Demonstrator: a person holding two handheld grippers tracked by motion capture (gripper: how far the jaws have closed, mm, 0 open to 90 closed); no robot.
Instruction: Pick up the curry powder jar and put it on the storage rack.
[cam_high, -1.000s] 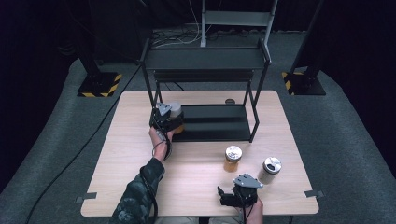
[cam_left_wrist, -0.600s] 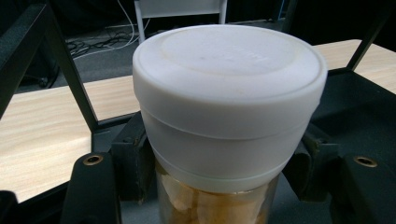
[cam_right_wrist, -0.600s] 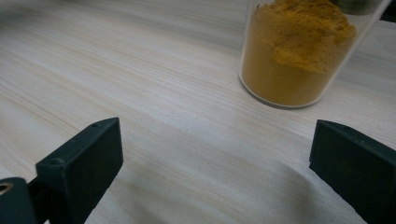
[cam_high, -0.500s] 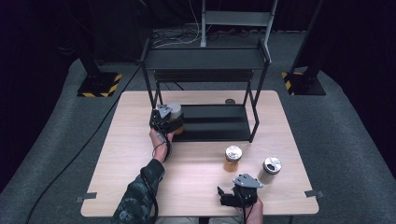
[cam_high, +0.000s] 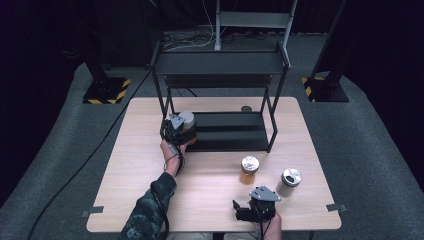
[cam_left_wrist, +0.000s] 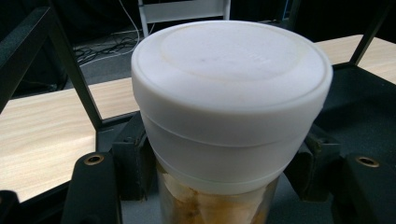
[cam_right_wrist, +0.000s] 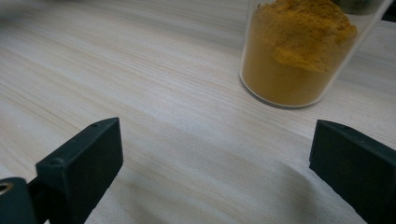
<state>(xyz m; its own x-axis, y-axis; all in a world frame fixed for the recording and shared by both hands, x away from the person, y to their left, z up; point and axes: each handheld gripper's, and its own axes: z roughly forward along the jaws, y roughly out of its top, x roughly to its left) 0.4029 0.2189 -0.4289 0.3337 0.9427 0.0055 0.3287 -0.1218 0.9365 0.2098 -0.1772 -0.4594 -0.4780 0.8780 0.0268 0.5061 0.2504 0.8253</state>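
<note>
White plastic caps the jar (cam_left_wrist: 231, 107) clamped in the left hand-held gripper (cam_high: 178, 131), at the left end of the black rack's lower shelf (cam_high: 235, 131). Its lid blocks most of the body; only a strip of tan contents shows, and faint embossing on top cannot be read. Near the table's (cam_high: 145, 165) front edge the right hand-held gripper (cam_high: 250, 210) rests with jaws wide and empty. An orange-powder jar (cam_right_wrist: 299, 56), its top cut off, stands ahead of it. No labels are legible.
</note>
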